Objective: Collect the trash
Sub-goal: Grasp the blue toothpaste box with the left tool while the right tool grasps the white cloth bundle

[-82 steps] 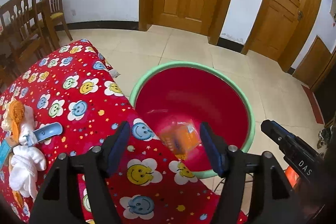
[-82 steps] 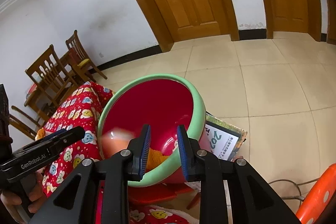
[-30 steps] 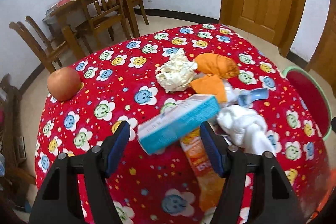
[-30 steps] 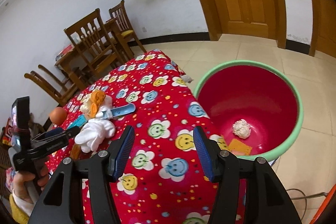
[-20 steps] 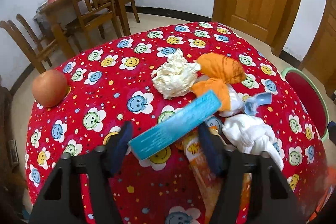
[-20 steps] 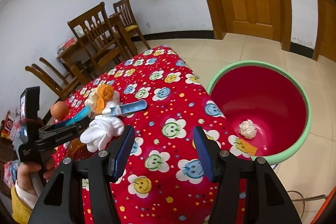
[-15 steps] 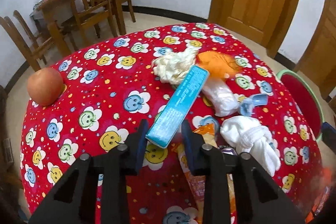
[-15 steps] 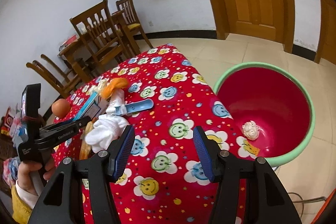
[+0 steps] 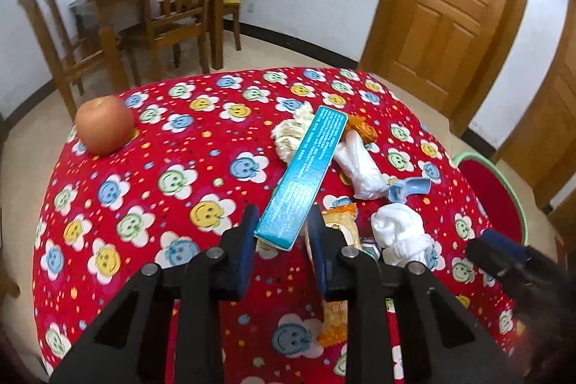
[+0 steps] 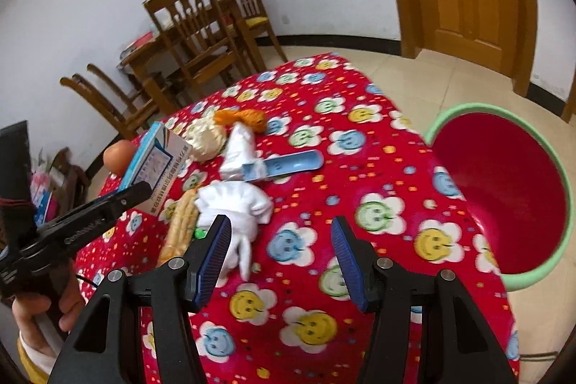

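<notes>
- The left gripper (image 9: 280, 227) is clamped on the near end of a blue box (image 9: 306, 171), lifted off the table (image 9: 151, 168); the box reaches ahead over the trash pile.
- The box's blue face carries fine white print, and its white face (image 10: 162, 173) dark print; both are too small to read.
- White lettering on the left gripper's side, seen in the right view, is blurred and unreadable.
- Right of the left fingers lie an orange wrapper (image 9: 338, 232), a white wad (image 9: 397, 234) and a blue scoop (image 9: 410, 187).
- The right gripper (image 10: 279, 252) gapes wide and holds nothing; the white wad (image 10: 235, 205) is beside its left finger.
- The basin (image 10: 536, 276) sits to its right, past the table edge.
- An apple (image 9: 104, 124) rests far left of the left gripper.
</notes>
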`<act>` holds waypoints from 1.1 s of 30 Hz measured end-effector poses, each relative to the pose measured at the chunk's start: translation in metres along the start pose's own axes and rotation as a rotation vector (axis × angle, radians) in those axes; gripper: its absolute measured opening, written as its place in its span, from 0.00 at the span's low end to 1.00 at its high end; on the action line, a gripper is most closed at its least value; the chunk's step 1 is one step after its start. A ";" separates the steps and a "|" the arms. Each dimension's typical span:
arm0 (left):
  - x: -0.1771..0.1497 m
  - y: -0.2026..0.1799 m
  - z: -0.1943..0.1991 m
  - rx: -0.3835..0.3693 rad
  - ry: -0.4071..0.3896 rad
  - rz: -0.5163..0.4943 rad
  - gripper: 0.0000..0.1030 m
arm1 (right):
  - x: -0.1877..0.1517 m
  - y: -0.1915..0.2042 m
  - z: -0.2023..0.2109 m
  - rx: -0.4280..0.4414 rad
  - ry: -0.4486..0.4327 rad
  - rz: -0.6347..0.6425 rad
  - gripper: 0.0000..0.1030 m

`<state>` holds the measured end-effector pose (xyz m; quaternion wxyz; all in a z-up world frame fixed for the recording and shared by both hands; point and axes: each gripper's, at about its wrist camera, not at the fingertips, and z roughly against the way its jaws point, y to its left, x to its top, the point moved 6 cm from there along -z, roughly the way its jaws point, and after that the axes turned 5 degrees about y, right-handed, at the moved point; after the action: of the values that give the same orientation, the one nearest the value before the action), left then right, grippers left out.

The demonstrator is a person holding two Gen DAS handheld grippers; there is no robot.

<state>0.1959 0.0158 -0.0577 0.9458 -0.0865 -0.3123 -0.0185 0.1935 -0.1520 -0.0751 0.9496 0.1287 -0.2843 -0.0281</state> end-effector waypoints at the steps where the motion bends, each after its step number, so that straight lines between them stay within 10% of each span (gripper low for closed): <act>1: -0.001 0.002 0.002 0.004 -0.004 0.012 0.26 | 0.000 0.004 -0.003 0.004 0.006 0.007 0.57; 15: -0.015 0.007 0.024 -0.029 -0.035 0.086 0.26 | 0.002 0.019 -0.042 0.031 0.069 -0.009 0.56; 25: -0.021 -0.006 0.034 -0.046 -0.043 0.082 0.26 | -0.006 0.030 -0.042 0.120 0.101 -0.003 0.16; 33: -0.021 -0.021 0.043 -0.058 -0.055 0.066 0.26 | -0.004 0.026 -0.014 0.132 0.036 0.008 0.12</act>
<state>0.1521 0.0020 -0.0334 0.9342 -0.1246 -0.3343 0.0060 0.1975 -0.1230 -0.0818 0.9442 0.1904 -0.2687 -0.0033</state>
